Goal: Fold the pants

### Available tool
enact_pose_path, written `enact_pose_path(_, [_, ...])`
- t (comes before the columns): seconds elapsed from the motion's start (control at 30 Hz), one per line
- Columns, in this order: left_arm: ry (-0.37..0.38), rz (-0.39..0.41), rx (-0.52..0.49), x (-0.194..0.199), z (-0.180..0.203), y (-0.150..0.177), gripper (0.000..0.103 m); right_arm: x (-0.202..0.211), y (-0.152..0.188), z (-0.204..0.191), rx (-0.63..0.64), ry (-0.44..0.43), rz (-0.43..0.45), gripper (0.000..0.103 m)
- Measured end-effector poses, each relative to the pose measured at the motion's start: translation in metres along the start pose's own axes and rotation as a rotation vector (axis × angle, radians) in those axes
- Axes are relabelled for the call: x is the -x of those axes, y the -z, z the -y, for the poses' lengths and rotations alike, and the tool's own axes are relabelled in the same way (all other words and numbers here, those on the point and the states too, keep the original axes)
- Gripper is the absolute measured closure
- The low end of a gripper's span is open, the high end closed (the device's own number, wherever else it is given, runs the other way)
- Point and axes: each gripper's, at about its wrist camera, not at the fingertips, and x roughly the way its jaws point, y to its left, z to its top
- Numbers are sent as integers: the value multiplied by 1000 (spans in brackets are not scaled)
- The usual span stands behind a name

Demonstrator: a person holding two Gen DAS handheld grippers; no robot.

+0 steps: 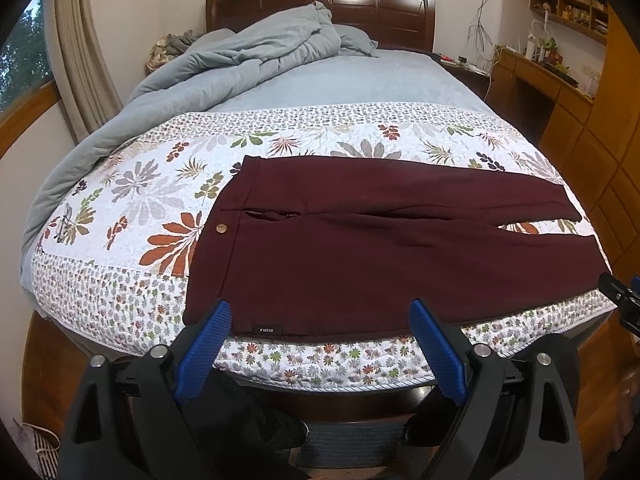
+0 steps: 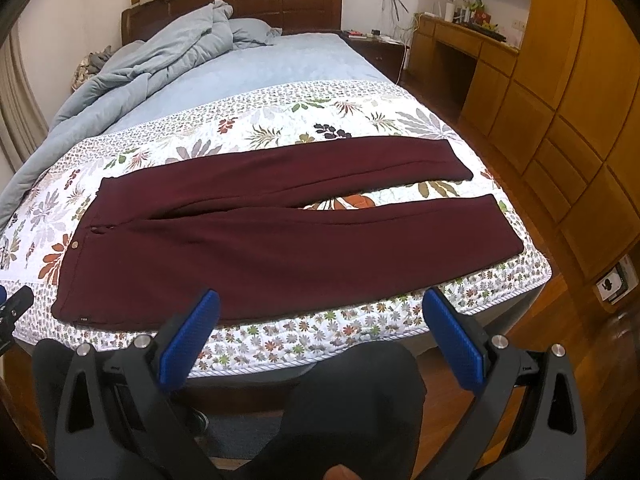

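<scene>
Dark maroon pants point(image 1: 360, 248) lie flat across the foot of the bed, waistband at the left with a brass button point(image 1: 220, 228), two legs running right with a narrow gap between them. They also show in the right wrist view point(image 2: 248, 240). My left gripper point(image 1: 320, 312) is open and empty, just short of the near waist corner. My right gripper point(image 2: 320, 302) is open and empty, just short of the near leg's edge. The right gripper's tip shows at the left wrist view's right edge point(image 1: 618, 294).
A floral quilt point(image 1: 140, 200) covers the bed's foot. A crumpled grey-blue duvet point(image 1: 224, 64) lies at the far left by the wooden headboard point(image 1: 360, 8). A wooden desk point(image 2: 472, 44) and wardrobe point(image 2: 568, 92) stand to the right. My dark-clothed knee point(image 2: 352, 400) is below the right gripper.
</scene>
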Motion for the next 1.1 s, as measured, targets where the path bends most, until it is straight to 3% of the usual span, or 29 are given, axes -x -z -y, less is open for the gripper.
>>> enact_pose_path(0.17, [-4, -7, -16, -12, 1, -5, 12, -12, -4, 1, 3, 0, -12, 2])
enact_pose_path(0.23, [36, -13, -36, -19, -1, -8, 12, -18, -8, 0, 17, -9, -9, 2])
enact_pose_path(0.3, [251, -38, -81, -36, -6, -11, 12, -13, -11, 1, 45, -116, 71, 2])
enact_pose_path(0.37, [521, -141, -75, -62, -19, -15, 12, -5, -15, 8, 109, -210, 234, 2])
enact_pose_path(0.4, [576, -218, -58, -80, -29, -21, 12, -10, -20, 9, 171, -194, 273, 2])
enact_pose_path(0.47, [504, -242, -79, -103, -50, -36, 12, -35, -35, 11, 244, -144, 192, 2])
enact_pose_path(0.53, [361, -195, -120, -127, -81, -65, 12, -56, -52, 27, 219, -202, 140, 2])
enact_pose_path(0.63, [297, -179, -54, -164, -127, -106, 12, -87, -78, 46, 197, -265, 85, 2])
enact_pose_path(0.73, [304, -216, 20, -218, -168, -149, 12, -123, -99, 57, 195, -298, 22, 2])
enact_pose_path(0.83, [302, -294, 29, -280, -184, -181, 12, -158, -119, 69, 158, -324, -41, 2])
enact_pose_path(0.9, [310, -291, 27, -309, -192, -199, 12, -181, -135, 82, 112, -340, -77, 2])
enact_pose_path(1.1, [475, -370, 90, -392, -214, -236, 12, -222, -158, 96, 73, -342, -156, 2])
